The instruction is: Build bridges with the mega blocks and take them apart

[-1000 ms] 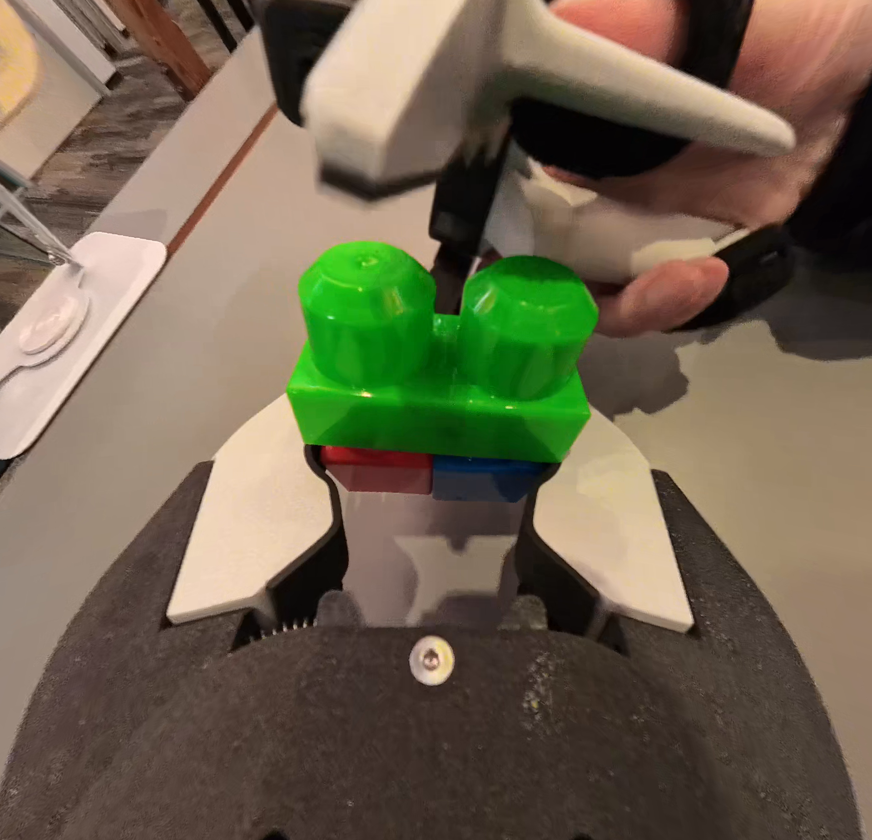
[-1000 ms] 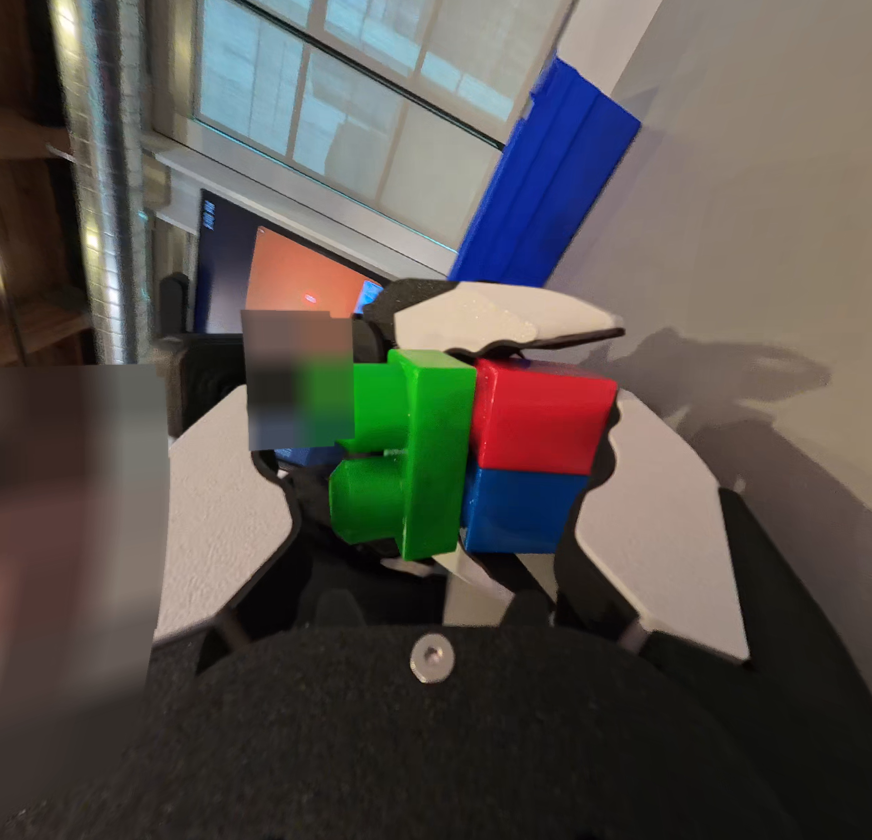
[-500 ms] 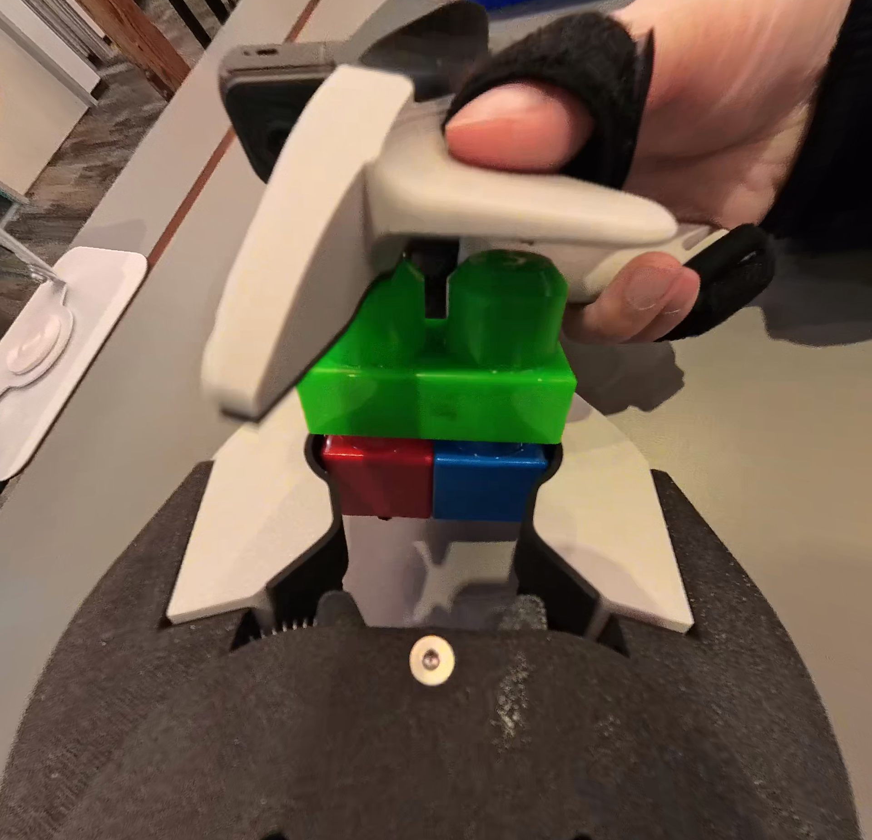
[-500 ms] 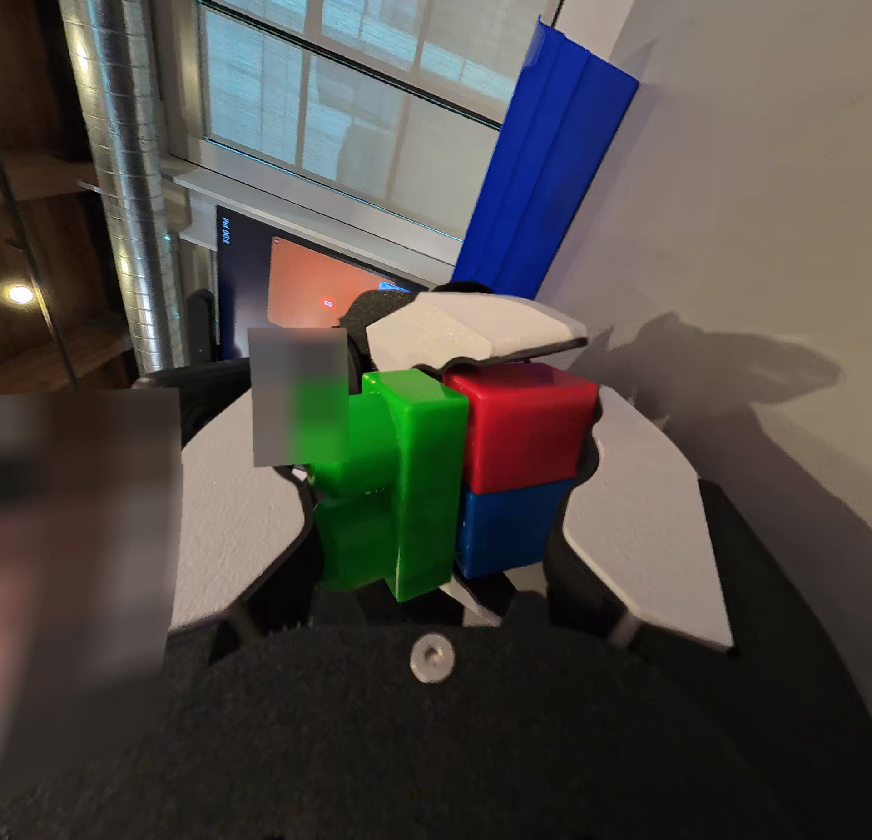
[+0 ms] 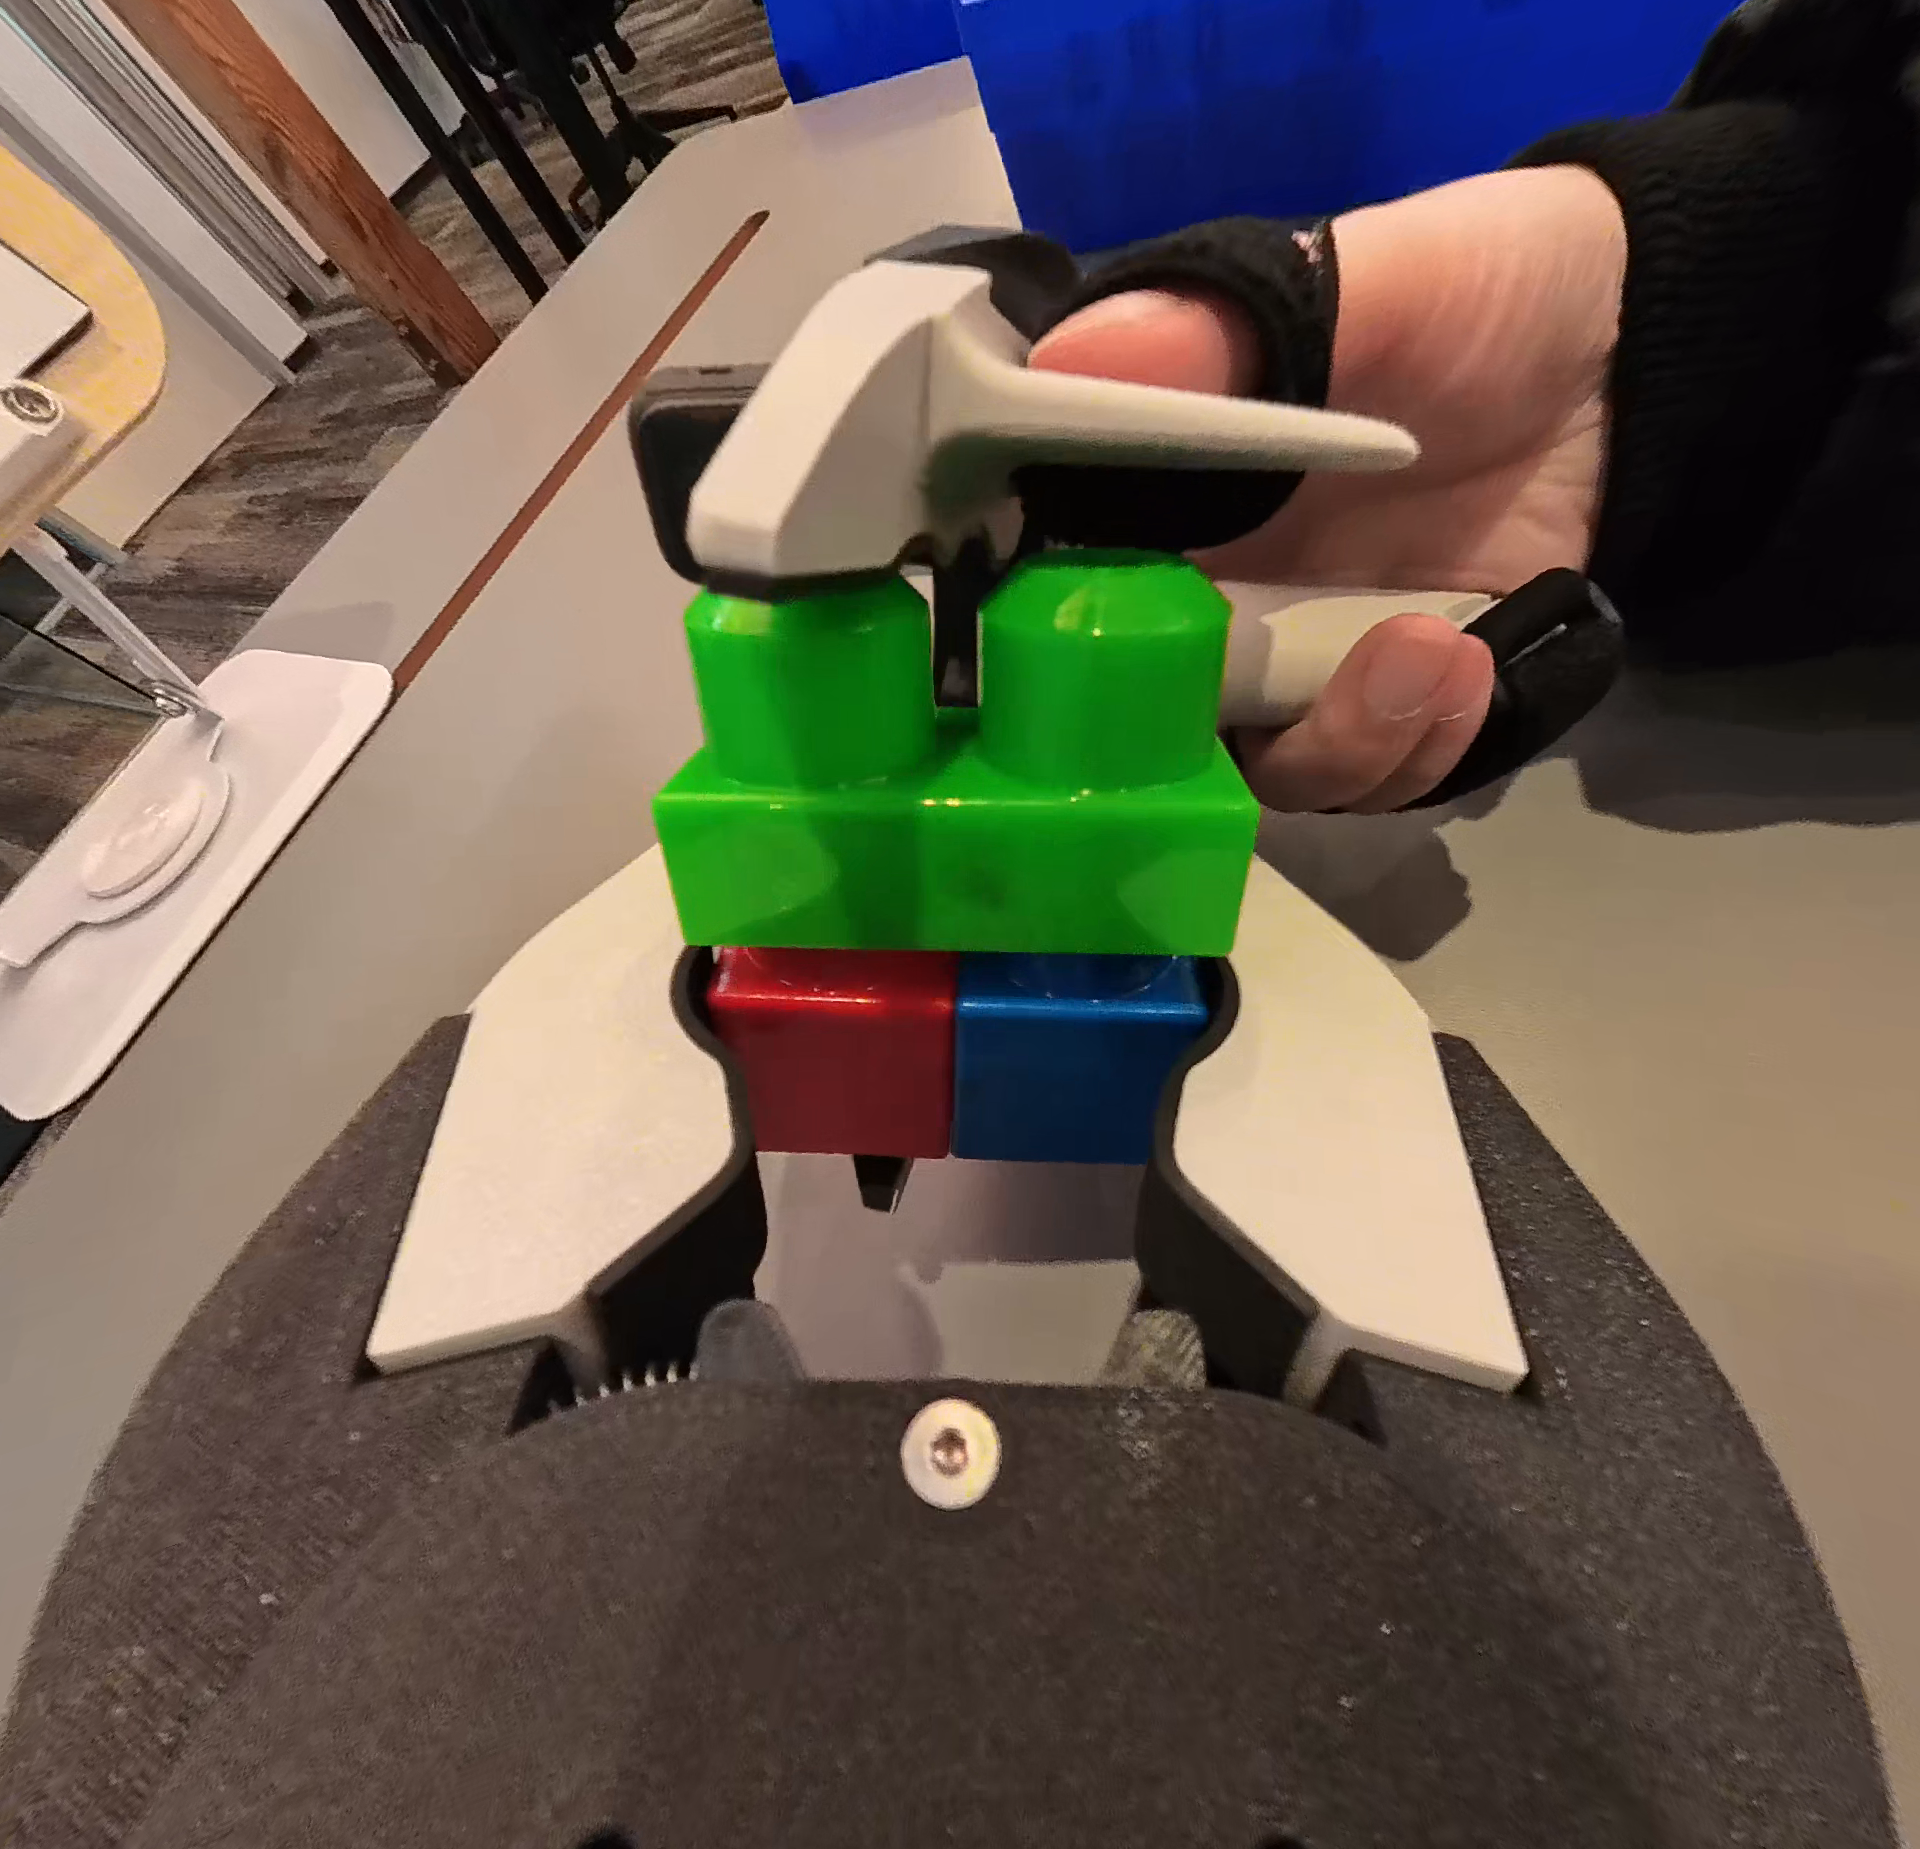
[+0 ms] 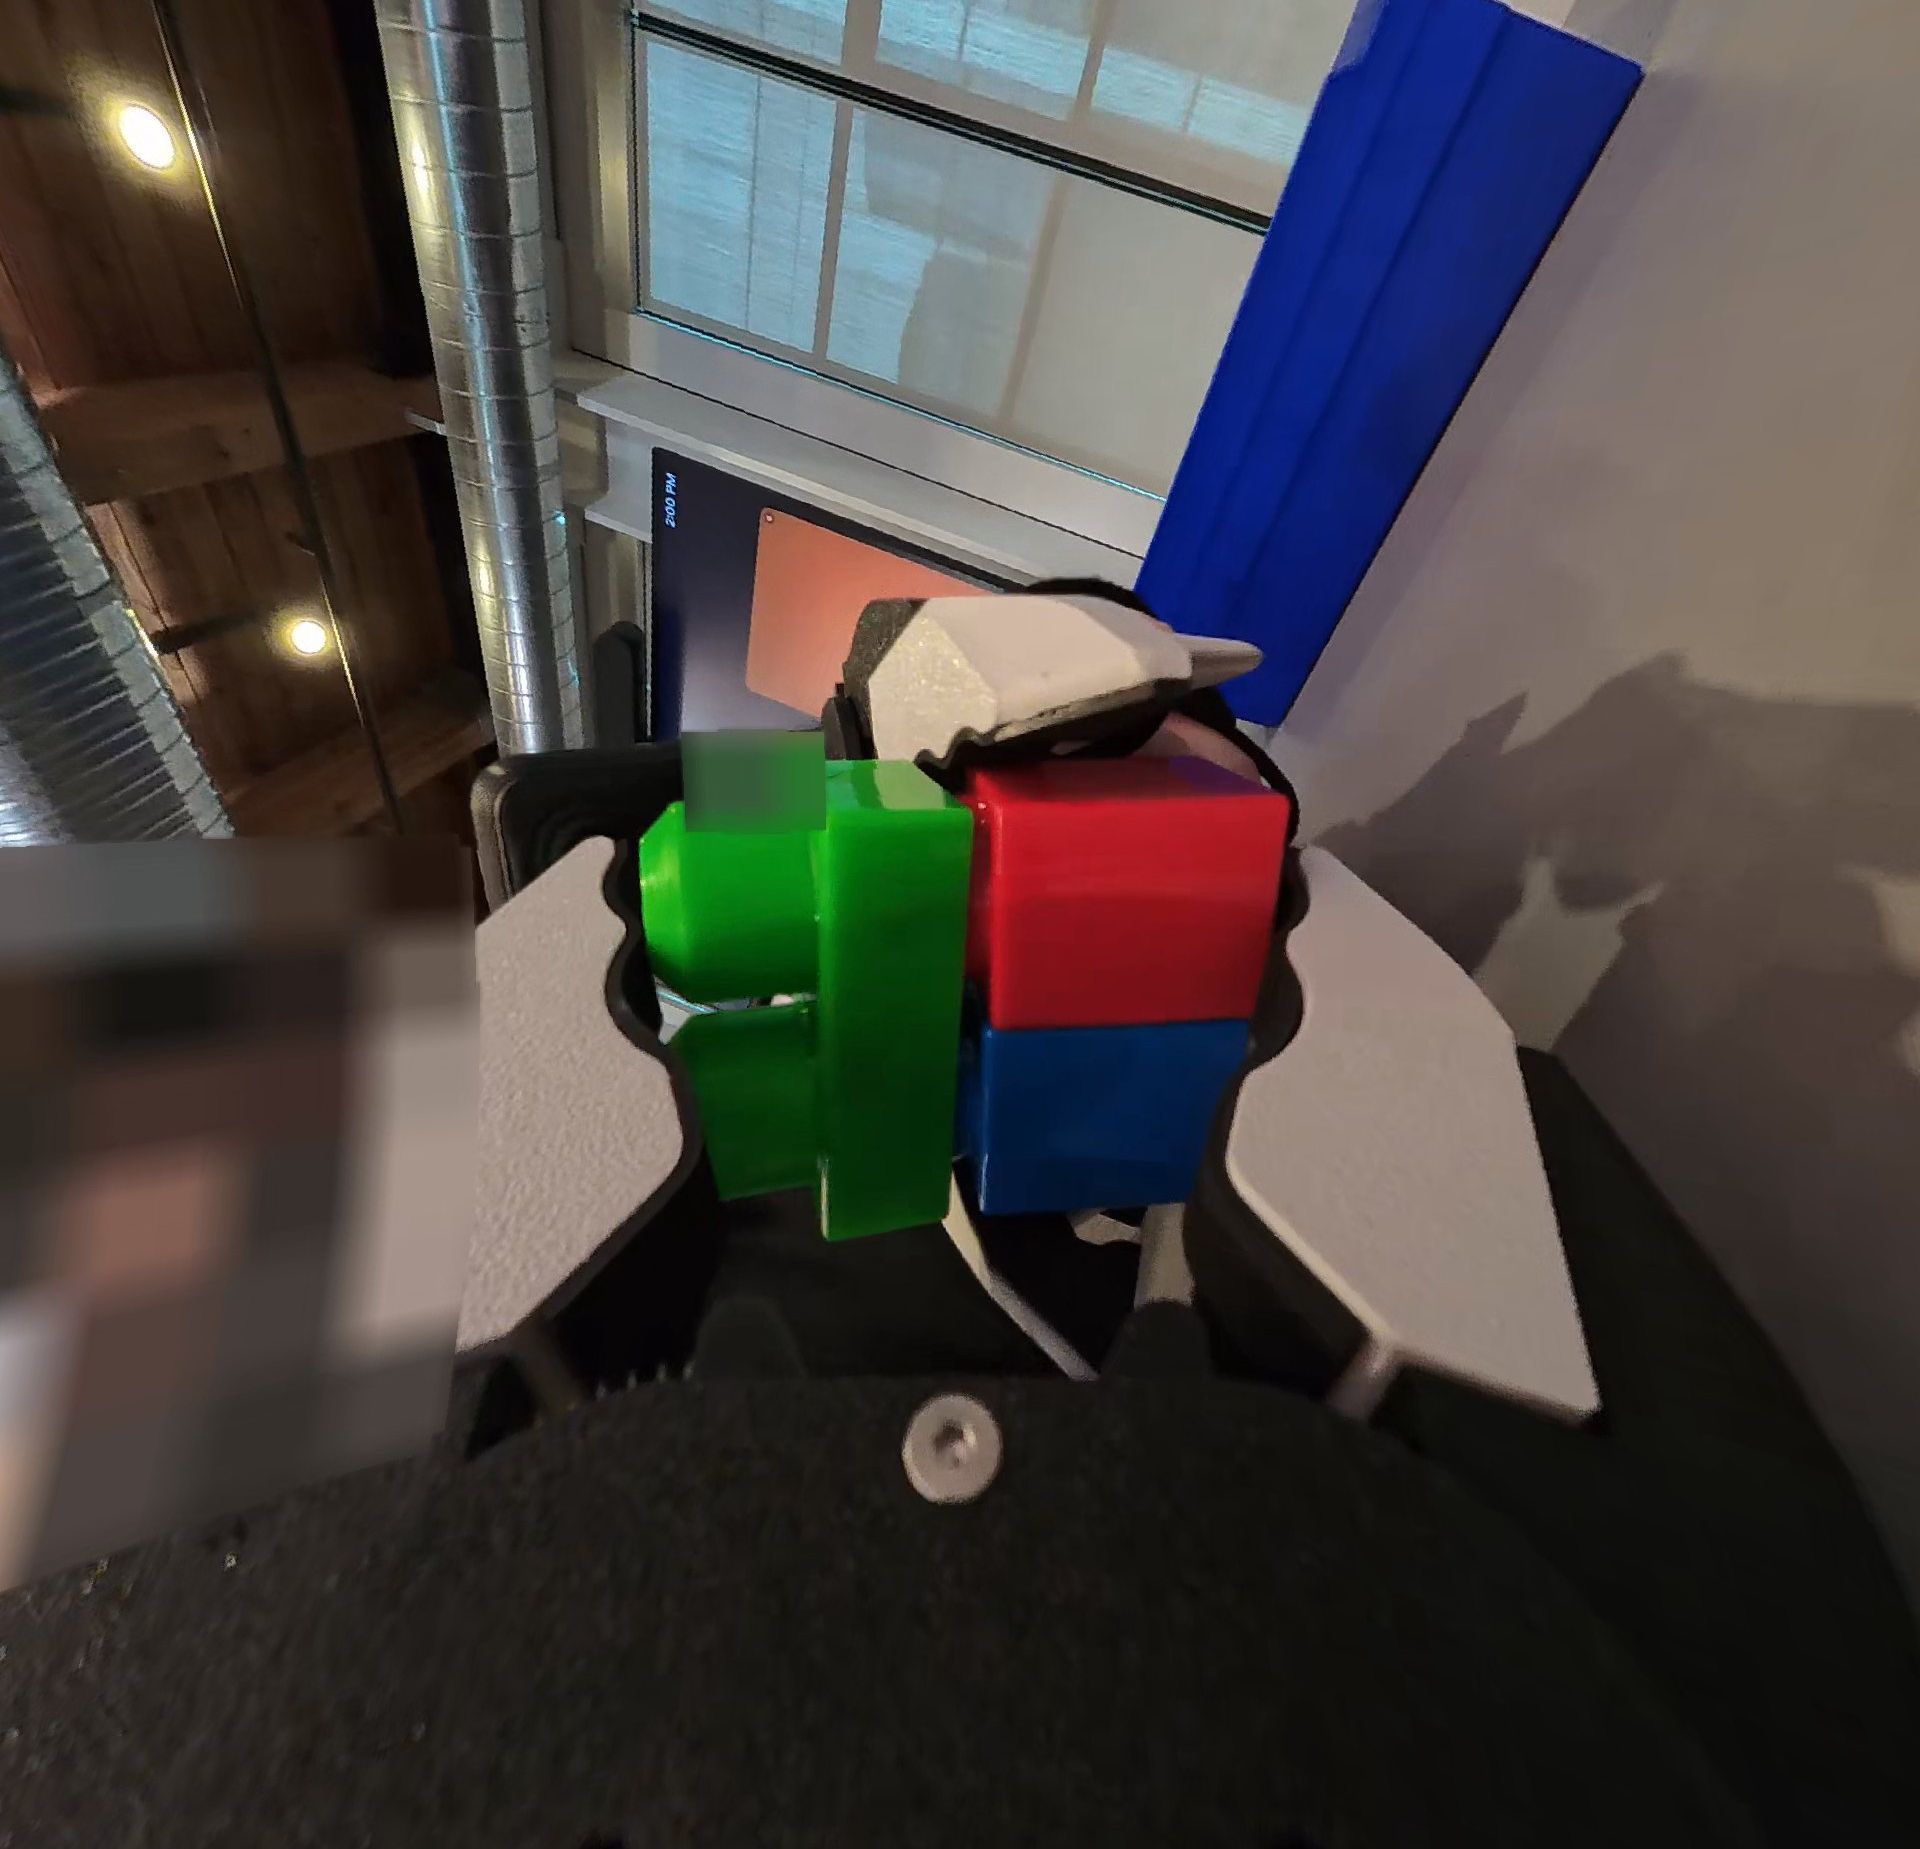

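The left wrist view shows the left hand-held gripper (image 5: 956,1061) closed on a red block (image 5: 831,1061) and a blue block (image 5: 1070,1072), which are clamped side by side between its fingers. A green two-stud block (image 5: 956,864) is seated across both, just ahead of the fingertips, above the grey desk (image 5: 1558,1124). The right hand-held gripper (image 5: 966,646) is seen beyond it, one finger pressed on a stud's top. In the right wrist view, the right hand-held gripper (image 6: 956,989) spans the whole stack, studs against one finger and the red block (image 6: 1122,906) and blue block (image 6: 1091,1113) against the other. A blue bin (image 6: 1382,345) stands farther ahead.
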Demonstrator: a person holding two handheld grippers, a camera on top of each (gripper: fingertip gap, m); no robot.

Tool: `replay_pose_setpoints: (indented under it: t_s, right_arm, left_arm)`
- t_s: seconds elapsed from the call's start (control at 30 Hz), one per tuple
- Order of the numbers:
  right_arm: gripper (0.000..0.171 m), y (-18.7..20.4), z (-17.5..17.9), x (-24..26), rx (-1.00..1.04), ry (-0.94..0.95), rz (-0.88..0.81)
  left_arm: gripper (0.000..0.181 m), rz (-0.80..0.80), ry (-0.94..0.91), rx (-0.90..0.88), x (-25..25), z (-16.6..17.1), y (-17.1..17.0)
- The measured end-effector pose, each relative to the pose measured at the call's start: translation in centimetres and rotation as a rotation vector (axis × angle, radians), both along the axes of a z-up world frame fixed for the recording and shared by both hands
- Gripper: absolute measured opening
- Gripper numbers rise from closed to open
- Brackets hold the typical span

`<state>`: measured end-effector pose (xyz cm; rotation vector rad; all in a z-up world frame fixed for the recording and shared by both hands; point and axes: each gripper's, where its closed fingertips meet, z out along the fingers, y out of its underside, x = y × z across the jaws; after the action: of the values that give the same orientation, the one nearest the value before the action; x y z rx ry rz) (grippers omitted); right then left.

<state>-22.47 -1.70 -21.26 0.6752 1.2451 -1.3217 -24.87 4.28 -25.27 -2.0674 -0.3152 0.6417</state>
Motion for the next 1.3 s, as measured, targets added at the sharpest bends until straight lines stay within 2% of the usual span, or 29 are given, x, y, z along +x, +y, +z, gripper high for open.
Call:
replay_pose_setpoints:
  t_s: [0.27, 0.6, 0.83, 0.93, 1.3]
  right_arm:
    - [0.117, 0.0, 1.0, 0.7, -0.057, -0.009, 0.034]
    - [0.122, -0.2, 0.6, 1.2, -0.026, 0.019, 0.046]
    - [0.12, -0.3, 0.7, 1.2, -0.044, 0.022, 0.05]
    - [0.111, -0.1, 0.7, 0.9, -0.056, 0.029, 0.037]
    - [0.11, -0.3, 1.2, 0.8, -0.047, 0.076, -0.004]
  left_arm:
    - [0.089, -0.029, 0.021, 0.037, 0.6, 0.8, 0.4]
    - [0.089, -0.038, 0.005, 0.007, 0.7, 0.3, 0.5]
    - [0.089, -0.03, 0.018, 0.002, 0.6, 0.4, 0.6]
    - [0.09, -0.025, 0.031, 0.012, 0.6, 0.6, 0.5]
    - [0.089, -0.012, 0.078, 0.022, 0.4, 1.2, 0.4]
